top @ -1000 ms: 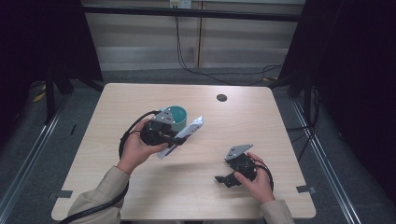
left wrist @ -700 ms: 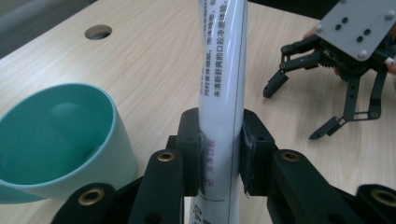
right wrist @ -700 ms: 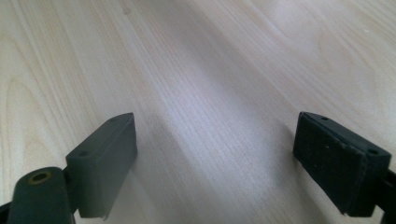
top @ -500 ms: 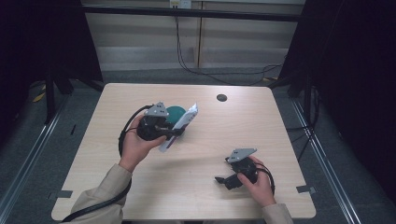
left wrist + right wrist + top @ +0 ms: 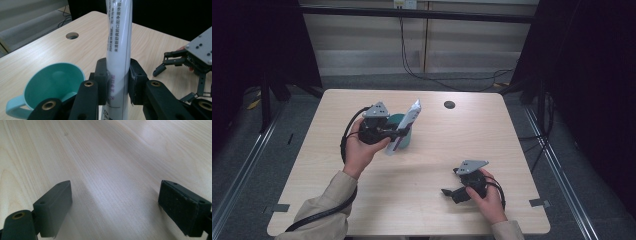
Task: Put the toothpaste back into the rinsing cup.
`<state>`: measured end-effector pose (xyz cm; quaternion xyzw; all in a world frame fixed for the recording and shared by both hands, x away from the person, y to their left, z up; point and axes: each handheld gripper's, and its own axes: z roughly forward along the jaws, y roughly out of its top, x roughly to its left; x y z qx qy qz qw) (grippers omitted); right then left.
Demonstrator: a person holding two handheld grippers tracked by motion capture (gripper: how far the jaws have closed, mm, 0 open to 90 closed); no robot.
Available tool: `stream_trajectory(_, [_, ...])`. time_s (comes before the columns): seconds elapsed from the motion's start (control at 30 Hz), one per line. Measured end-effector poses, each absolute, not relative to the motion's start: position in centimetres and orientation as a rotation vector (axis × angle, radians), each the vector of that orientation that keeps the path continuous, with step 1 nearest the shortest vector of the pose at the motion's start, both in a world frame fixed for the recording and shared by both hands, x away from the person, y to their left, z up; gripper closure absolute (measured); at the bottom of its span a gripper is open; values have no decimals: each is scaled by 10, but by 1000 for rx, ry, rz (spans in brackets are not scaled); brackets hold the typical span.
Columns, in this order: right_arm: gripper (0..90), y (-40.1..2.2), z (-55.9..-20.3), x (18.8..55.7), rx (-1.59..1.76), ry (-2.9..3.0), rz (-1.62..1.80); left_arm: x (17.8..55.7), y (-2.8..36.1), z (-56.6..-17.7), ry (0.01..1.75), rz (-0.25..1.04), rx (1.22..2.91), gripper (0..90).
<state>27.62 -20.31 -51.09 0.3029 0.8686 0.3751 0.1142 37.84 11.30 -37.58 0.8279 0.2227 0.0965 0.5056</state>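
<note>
Nearest the person's edge of the table point(image 5: 422, 200), the right gripper point(image 5: 451, 192) lies low over the wood in the right hand point(image 5: 484, 192), its jaws spread wide with nothing but bare wood grain between them; they have just been opening a little further. In the right gripper view its two black pads point(image 5: 53, 206) stand far apart, close above the tabletop point(image 5: 112, 170). Farther in and to the left, the left hand point(image 5: 362, 147) holds up the left gripper point(image 5: 404, 131), whose jaws pinch a white toothpaste tube point(image 5: 404, 127) by its lower part. In the left gripper view the tube point(image 5: 119, 45) stands nearly upright between the pads point(image 5: 103, 82), printed text running along its side. The tube is lifted off the table, tilted slightly, directly in front of a teal cup point(image 5: 404, 142) that sits on the wood just behind and below it. From the left gripper view the cup point(image 5: 53, 86) is open-mouthed, its handle pointing toward the camera's lower left. Beyond these, near the far edge, is a small round hole point(image 5: 449, 104) in the tabletop.
</note>
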Motion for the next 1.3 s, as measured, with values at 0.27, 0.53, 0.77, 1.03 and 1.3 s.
stream_trajectory(0.27, [113,-203,-511,276,887,2546,1100,383,113,-371,559,240,1940,731])
stream_trajectory(0.53, [112,-203,-511,276,887,2546,1101,388,112,-366,572,246,1916,731])
stream_trajectory(0.77, [113,-203,-511,276,887,2546,1101,394,111,-362,574,258,1888,731])
stream_trajectory(1.03, [113,-203,-511,276,887,2546,1101,403,112,-359,607,268,1854,731])
stream_trajectory(1.3, [113,-203,-511,276,886,2546,1101,412,109,-358,615,282,1838,731])
